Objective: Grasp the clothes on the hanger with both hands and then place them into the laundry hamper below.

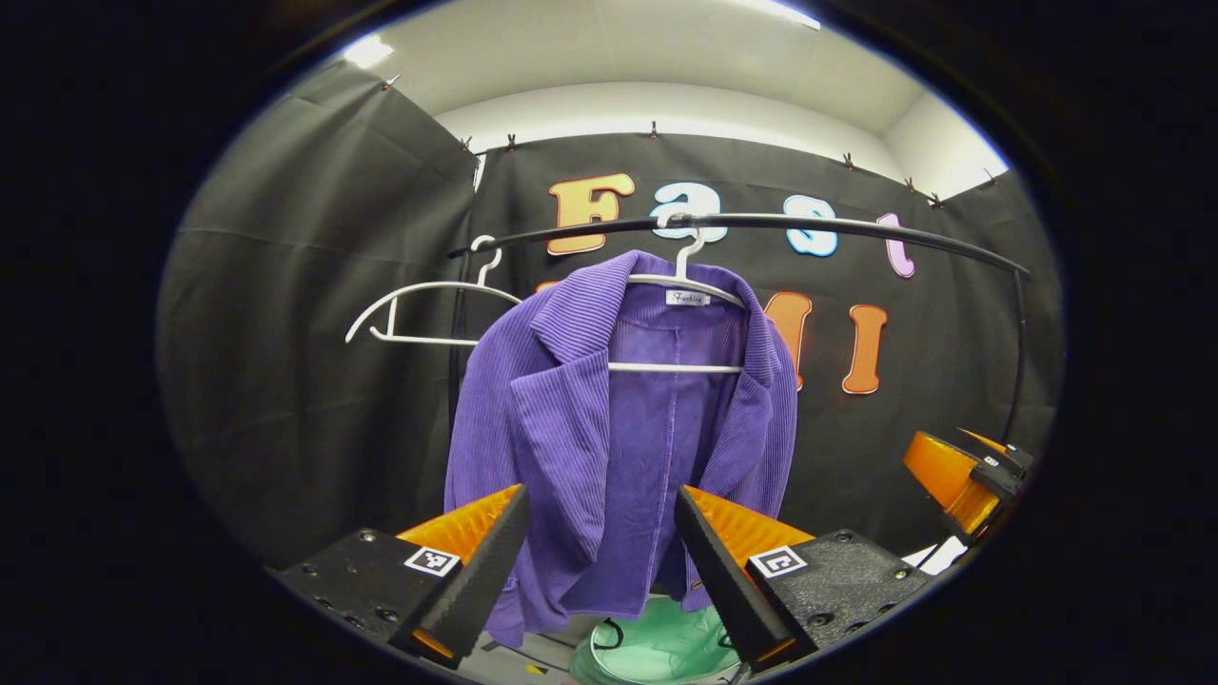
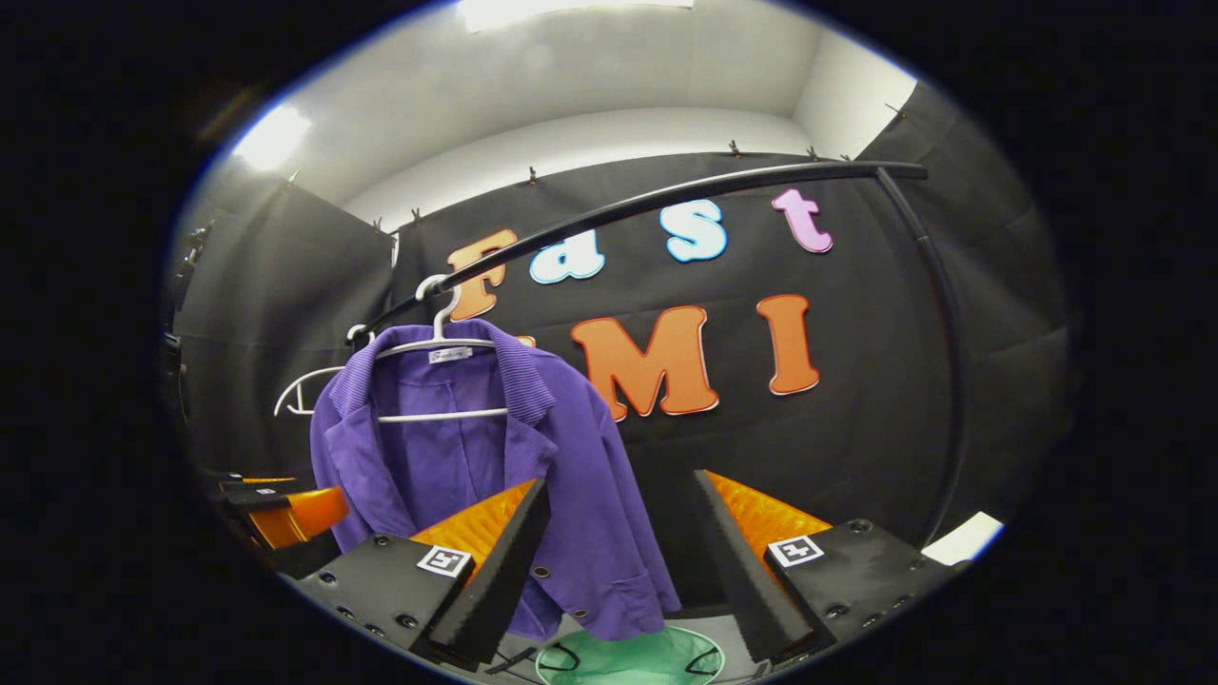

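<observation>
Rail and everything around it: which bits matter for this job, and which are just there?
Job:
purple jacket
its white hanger
green hamper below
left gripper, open
right gripper, open

Just there:
empty white hanger
black rail

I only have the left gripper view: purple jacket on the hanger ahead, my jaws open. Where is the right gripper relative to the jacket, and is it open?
Observer: The right gripper has its jaws open with nothing between them. The purple jacket hangs ahead of it, toward its left finger.
Operator: Does the hamper sit under the jacket?
Observer: Yes. The right gripper view shows the green hamper with a round rim and two black handles, below the jacket's hem.
Operator: Anything along the hem edge I should avoid pinching?
Observer: A row of buttons runs along the lower front edge.
</observation>
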### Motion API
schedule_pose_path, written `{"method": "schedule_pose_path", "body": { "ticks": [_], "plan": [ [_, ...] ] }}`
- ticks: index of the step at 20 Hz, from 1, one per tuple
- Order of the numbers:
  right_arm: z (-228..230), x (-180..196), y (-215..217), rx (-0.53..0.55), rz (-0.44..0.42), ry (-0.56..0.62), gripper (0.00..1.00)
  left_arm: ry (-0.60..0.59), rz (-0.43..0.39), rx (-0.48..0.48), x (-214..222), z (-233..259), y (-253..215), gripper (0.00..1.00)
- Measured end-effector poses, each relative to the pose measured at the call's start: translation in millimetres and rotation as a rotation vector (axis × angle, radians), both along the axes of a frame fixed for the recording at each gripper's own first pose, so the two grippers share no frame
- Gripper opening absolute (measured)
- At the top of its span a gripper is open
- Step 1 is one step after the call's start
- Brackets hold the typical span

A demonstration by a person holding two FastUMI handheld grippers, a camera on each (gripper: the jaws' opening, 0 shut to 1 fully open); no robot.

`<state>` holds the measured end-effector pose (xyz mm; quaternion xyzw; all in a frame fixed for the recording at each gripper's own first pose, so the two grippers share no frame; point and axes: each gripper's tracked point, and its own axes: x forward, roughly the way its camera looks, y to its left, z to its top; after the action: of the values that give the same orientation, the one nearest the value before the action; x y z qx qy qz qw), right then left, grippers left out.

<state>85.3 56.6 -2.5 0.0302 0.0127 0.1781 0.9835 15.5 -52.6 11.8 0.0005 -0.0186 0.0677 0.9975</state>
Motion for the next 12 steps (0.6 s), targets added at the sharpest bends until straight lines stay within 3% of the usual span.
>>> {"method": "schedule_pose_path", "body": {
  "ticks": [2,3,12],
  "plan": [
    [-4,9,15,0.006,0.038,0.012,0.89,0.009,0.018,0.005,8,-3,0,0.93],
    [-6,13,20,0.006,0.051,0.014,0.98,0.016,0.028,0.007,12,-5,2,0.93],
    [-37,62,81,-0.002,0.1,0.086,0.98,0.039,0.057,0.001,73,-13,39,0.96]
  ]
}}
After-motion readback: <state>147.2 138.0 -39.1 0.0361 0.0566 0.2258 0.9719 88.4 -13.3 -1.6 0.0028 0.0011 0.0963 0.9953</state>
